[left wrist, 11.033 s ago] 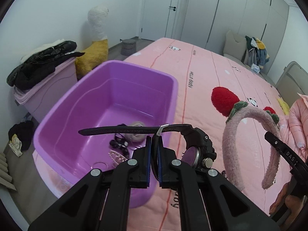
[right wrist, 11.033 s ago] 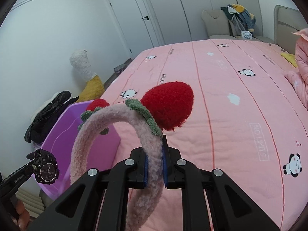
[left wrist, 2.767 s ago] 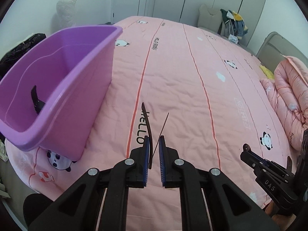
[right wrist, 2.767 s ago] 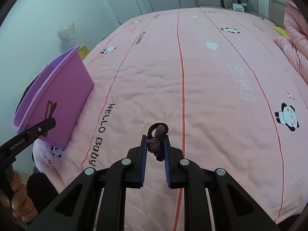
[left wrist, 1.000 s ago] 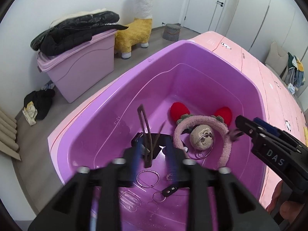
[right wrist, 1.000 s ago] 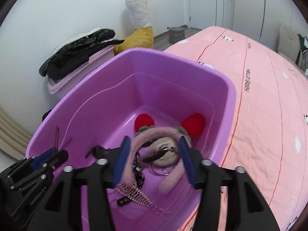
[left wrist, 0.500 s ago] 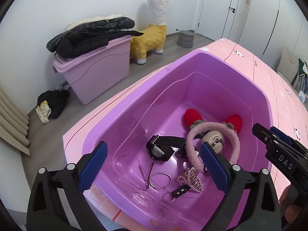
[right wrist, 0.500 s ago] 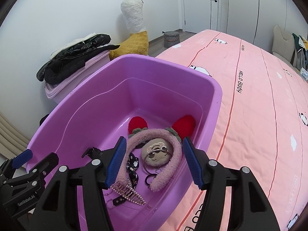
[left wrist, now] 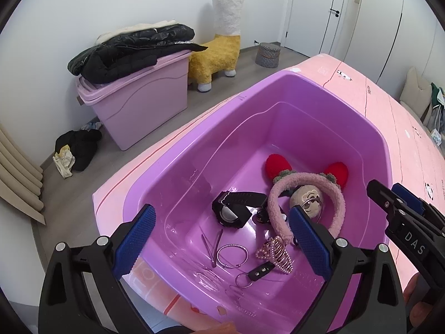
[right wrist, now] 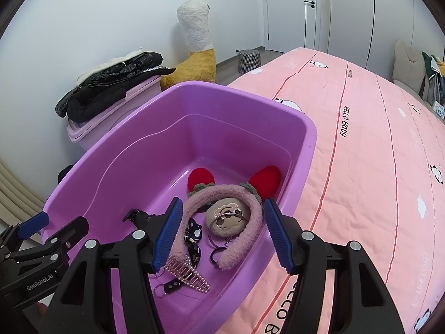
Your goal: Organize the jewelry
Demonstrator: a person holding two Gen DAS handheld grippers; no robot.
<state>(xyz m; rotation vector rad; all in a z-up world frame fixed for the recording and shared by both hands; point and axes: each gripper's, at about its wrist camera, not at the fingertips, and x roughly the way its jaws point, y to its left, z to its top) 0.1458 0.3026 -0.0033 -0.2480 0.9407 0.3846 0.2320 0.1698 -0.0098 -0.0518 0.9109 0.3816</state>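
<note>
Your left gripper (left wrist: pixel 221 238) hangs spread wide with nothing between its blue pads, which have just been opening. Your right gripper (right wrist: pixel 222 233) also stands apart and empty. Both point down into the purple tub (left wrist: pixel 328 103), which sits on the pink bedspread (right wrist: pixel 375 150). Below the left one lie a thin hair clip (left wrist: pixel 213 246), a ring (left wrist: pixel 232 255), a watch (left wrist: pixel 235 208) and a pearl claw clip (left wrist: pixel 275 253); the fluffy headband (right wrist: pixel 222 206) with red ears curves around a small plush face (right wrist: pixel 228 220). Beyond the tub, left of your grippers, a lilac storage box (left wrist: pixel 139 103) carries a black jacket (left wrist: pixel 125 50). A yellow llama toy (left wrist: pixel 219 44) stands on the grey floor (left wrist: pixel 172 111) past it, before the white doors (right wrist: pixel 314 8).
</note>
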